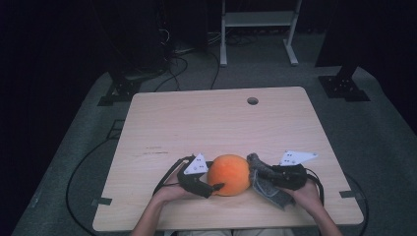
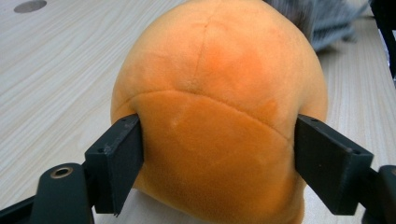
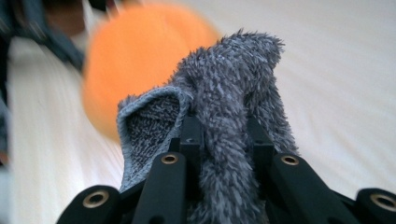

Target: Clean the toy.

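Light wood-grain table (image 1: 196,118) on grey carpet, with two soft things near its front edge.

The table top is pale, with rounded corners and a small round hole (image 1: 253,101) near the far edge, right of centre; a few faint dark marks sit left of the middle. An orange plush ball (image 1: 227,174) rests on the table near the front edge, about midway across. Just to its right a grey fuzzy cloth (image 1: 268,187) trails down onto the table, touching the ball's side. The table stands on a grey carpeted floor (image 1: 373,132).
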{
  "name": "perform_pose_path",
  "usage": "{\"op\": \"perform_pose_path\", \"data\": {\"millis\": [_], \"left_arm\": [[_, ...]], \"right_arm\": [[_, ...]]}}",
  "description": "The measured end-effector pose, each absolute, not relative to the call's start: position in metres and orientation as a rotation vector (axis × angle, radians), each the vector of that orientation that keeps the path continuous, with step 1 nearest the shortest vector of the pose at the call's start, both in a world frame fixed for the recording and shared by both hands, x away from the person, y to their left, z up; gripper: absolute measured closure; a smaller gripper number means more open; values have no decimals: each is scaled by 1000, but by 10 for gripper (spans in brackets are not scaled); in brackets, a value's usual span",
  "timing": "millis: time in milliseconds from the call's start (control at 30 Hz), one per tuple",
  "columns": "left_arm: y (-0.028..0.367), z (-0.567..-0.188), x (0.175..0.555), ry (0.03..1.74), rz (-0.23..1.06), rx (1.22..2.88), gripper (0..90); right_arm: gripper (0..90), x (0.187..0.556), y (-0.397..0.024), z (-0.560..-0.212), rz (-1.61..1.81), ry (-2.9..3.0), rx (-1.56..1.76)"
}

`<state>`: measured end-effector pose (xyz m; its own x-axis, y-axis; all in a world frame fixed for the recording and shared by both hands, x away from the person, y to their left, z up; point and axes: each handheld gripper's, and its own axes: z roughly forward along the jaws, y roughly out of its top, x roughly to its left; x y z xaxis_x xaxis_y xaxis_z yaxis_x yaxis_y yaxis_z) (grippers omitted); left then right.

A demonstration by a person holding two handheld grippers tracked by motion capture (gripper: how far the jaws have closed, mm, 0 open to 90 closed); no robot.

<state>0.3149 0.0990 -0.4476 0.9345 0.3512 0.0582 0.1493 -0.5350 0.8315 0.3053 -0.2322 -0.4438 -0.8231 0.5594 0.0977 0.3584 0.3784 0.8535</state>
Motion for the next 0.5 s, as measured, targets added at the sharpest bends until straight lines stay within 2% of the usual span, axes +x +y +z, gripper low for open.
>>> {"op": "perform_pose_path", "data": {"millis": [167,300,500], "left_arm": [[89,-444,307,277,324,2162,234],[89,-441,305,255,341,2166,237],[88,-438,306,283,329,2121,244]], "right_arm": [[735,305,-218,-421,1584,2349,746],[736,307,-200,-425,1514,2397,690],[735,307,-224,-438,1411,2417,797]]}}
